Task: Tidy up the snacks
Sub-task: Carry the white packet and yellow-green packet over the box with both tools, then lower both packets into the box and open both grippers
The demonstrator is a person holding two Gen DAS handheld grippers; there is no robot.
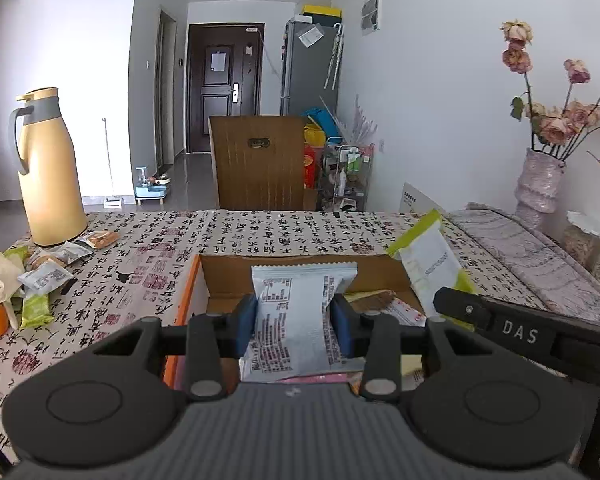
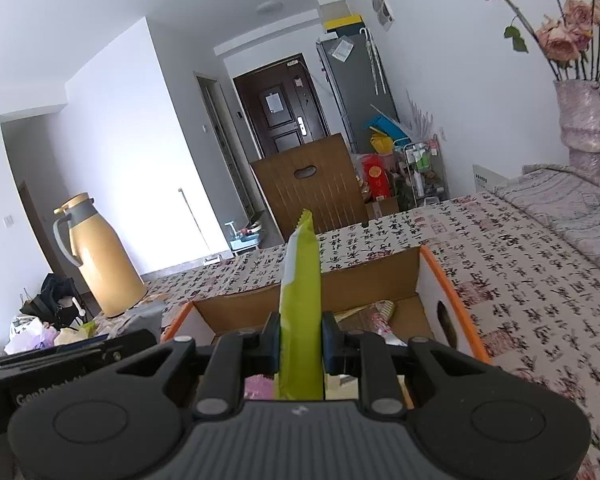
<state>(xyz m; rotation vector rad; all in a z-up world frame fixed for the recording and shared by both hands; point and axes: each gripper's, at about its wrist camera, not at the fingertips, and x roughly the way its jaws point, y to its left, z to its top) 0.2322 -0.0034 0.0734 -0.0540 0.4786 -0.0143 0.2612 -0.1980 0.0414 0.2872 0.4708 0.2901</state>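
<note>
Left wrist view: the left gripper [image 1: 295,316] pinches a white snack packet [image 1: 296,312] between its blue pads, held above the open cardboard box [image 1: 224,280] on the calligraphy-print tablecloth [image 1: 148,256]. Right wrist view: the right gripper [image 2: 301,338] clamps a green snack packet [image 2: 301,304] edge-on — also over the box, where other wrappers lie. More snacks [image 1: 46,276] sit loose beside the yellow thermos [image 1: 48,168].

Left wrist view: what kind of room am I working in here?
Most likely a lived-in apartment's dining area: a table under a calligraphy-print cloth, a fridge beside the dark entrance door, and a yellow thermos jug on the table.
</note>
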